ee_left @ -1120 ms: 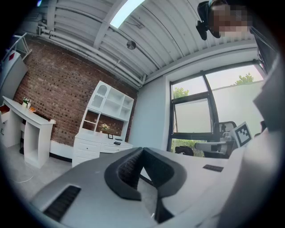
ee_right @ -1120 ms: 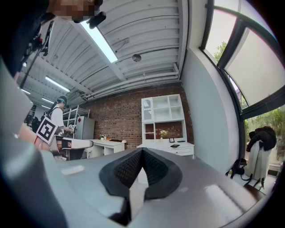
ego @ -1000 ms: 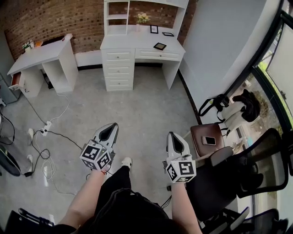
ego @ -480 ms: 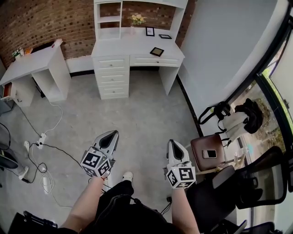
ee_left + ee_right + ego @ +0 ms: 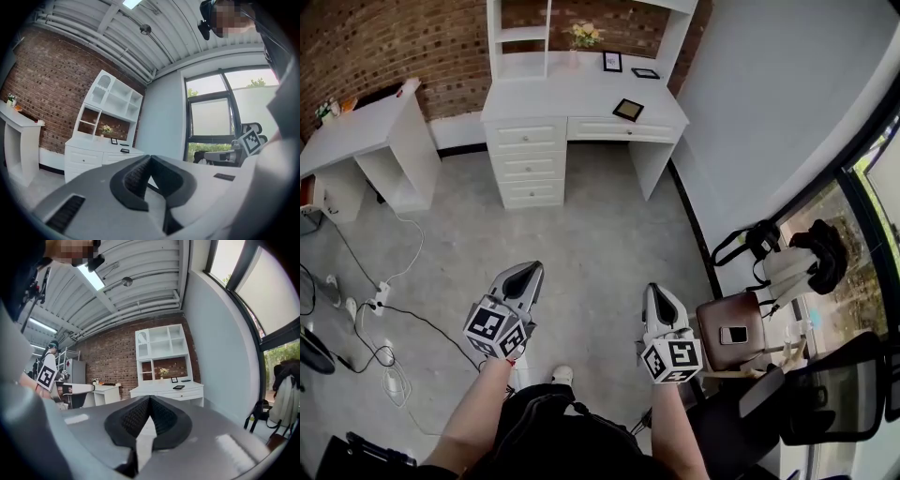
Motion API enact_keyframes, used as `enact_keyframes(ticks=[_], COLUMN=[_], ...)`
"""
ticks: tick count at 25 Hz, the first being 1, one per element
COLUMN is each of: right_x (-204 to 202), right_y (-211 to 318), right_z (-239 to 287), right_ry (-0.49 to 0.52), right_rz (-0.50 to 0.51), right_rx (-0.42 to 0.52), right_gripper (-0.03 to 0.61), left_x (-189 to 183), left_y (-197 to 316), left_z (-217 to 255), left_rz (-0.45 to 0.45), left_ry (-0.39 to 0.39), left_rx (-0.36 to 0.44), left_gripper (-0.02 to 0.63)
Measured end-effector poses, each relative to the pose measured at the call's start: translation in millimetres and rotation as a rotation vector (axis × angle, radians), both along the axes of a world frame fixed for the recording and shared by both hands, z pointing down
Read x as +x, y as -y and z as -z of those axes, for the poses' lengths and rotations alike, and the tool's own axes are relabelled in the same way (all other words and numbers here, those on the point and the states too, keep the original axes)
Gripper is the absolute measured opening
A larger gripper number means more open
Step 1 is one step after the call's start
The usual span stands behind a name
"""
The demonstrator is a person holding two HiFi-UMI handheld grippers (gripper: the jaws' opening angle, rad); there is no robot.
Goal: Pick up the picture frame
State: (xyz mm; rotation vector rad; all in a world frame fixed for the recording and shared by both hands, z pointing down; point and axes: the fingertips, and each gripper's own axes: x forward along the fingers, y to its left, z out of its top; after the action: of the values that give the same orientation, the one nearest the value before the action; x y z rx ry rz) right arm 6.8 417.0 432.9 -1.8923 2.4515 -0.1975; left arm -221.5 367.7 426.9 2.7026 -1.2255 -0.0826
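A dark picture frame (image 5: 628, 110) lies flat near the front right of the white desk (image 5: 544, 103) far ahead. A small frame (image 5: 612, 62) stands upright behind it and another (image 5: 645, 73) lies at the back right. The flat frame (image 5: 178, 387) and the standing one (image 5: 174, 379) also show in the right gripper view, and the standing frame (image 5: 114, 141) in the left gripper view. My left gripper (image 5: 527, 270) and right gripper (image 5: 654, 291) are held level over the floor, well short of the desk. Both are shut and empty, with tips touching (image 5: 149, 158) (image 5: 150, 398).
A second white desk (image 5: 366, 122) stands at the left by the brick wall. Cables and a power strip (image 5: 377, 291) lie on the floor at the left. At the right are a brown stool (image 5: 733, 330) with a phone, a black office chair (image 5: 825, 398) and a bag (image 5: 764, 246).
The person has walked toward the white desk with both grippers; the desk looks nearer and the stool has slid back in the head view. The jaws stayed shut.
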Motion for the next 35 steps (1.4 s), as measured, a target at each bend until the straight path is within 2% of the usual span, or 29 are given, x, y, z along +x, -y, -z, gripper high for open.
enact_keyframes(ticks=[6, 16, 24, 35], right_x=[2.6, 43.9, 56.3, 91.6], right_y=[35.3, 75.0, 156.0, 243.9], right_z=[-7.9, -25.3, -16.5, -18.6], right_ry=[0.036, 0.069, 0.053, 0.072], right_rz=[-0.026, -0.092, -0.019, 0.055], right_rx=[-0.020, -0.060, -0.040, -0.064], right_gripper=[0.005, 0.003, 0.003, 0.003], left_x=[9.8, 35.8, 46.3, 89.2], left_y=[40.1, 83.4, 143.8, 225.6], left_z=[-0.2, -10.9, -10.4, -5.9], left_rz=[-0.033, -0.048, 0.006, 0.050], left_ry=[-0.006, -0.012, -0.017, -0.019], left_rx=[0.003, -0.022, -0.030, -0.042], left_gripper=[0.003, 0.003, 0.003, 0.003])
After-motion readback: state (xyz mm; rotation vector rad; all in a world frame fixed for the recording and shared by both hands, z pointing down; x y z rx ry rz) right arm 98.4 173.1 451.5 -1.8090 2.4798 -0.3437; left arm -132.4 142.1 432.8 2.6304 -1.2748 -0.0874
